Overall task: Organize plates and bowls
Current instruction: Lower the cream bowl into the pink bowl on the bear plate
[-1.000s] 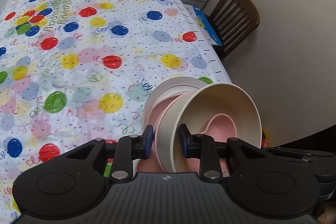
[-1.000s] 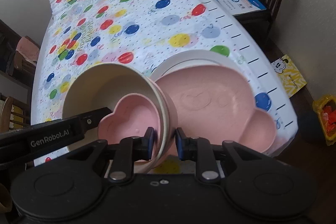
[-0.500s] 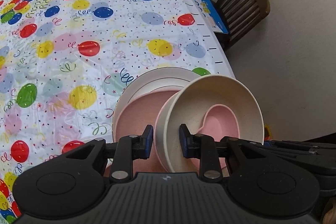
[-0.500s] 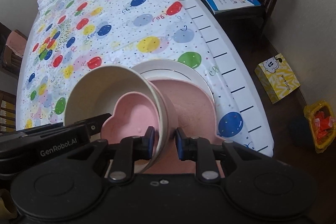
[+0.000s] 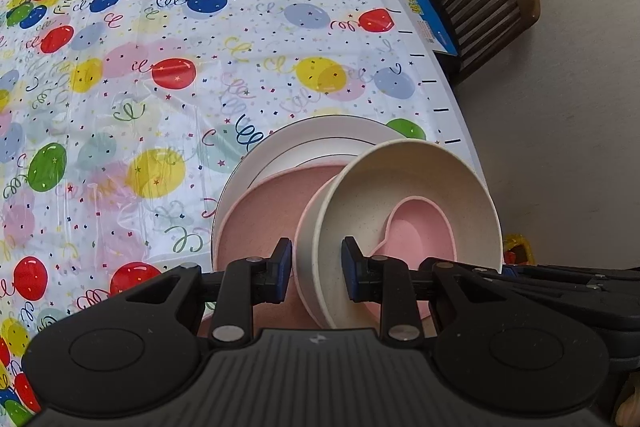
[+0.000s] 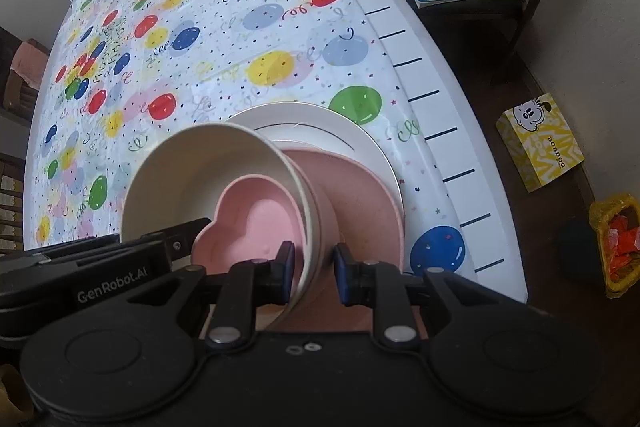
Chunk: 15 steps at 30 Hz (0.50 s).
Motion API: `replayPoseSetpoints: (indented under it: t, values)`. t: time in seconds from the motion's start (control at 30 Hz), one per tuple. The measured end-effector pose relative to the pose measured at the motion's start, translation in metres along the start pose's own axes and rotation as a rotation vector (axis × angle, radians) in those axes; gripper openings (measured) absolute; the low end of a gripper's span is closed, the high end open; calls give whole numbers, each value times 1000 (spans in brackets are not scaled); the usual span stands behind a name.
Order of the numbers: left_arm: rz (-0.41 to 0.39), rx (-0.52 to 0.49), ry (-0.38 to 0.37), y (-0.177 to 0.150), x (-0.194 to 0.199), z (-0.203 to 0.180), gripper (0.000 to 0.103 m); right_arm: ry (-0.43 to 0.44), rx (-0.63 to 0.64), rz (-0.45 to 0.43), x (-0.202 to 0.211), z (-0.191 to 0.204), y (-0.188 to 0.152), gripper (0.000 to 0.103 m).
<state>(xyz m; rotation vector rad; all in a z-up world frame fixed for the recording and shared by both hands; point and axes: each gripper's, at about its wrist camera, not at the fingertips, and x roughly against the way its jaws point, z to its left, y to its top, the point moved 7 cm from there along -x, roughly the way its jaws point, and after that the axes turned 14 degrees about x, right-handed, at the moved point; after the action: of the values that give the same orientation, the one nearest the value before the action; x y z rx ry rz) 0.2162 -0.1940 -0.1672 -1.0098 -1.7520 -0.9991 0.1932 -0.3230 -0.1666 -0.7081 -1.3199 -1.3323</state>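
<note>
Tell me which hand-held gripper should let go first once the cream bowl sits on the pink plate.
Probably either: the left hand-held gripper and right hand-held gripper both pinch the cream bowl at opposite rims, above the pink plate. Neither looks better placed.

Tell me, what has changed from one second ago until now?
Both tools, left tool and right tool, carried the cream bowl with the pink heart bowl inside it down toward the pink plate on the white plate. Nothing was let go. Both grips on the bowl rim stayed the same, and the plates did not move.
</note>
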Motion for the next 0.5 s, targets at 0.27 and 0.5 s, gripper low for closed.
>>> replayPoseSetpoints:
  t: [0.27, 0.5]
  values:
    - [-14, -5, 4, 0, 1, -1, 26, 26, 0, 5, -4, -1, 0, 22]
    - [-19, 2, 2, -3, 2, 0, 26, 44, 12, 4, -5, -1, -1, 28]
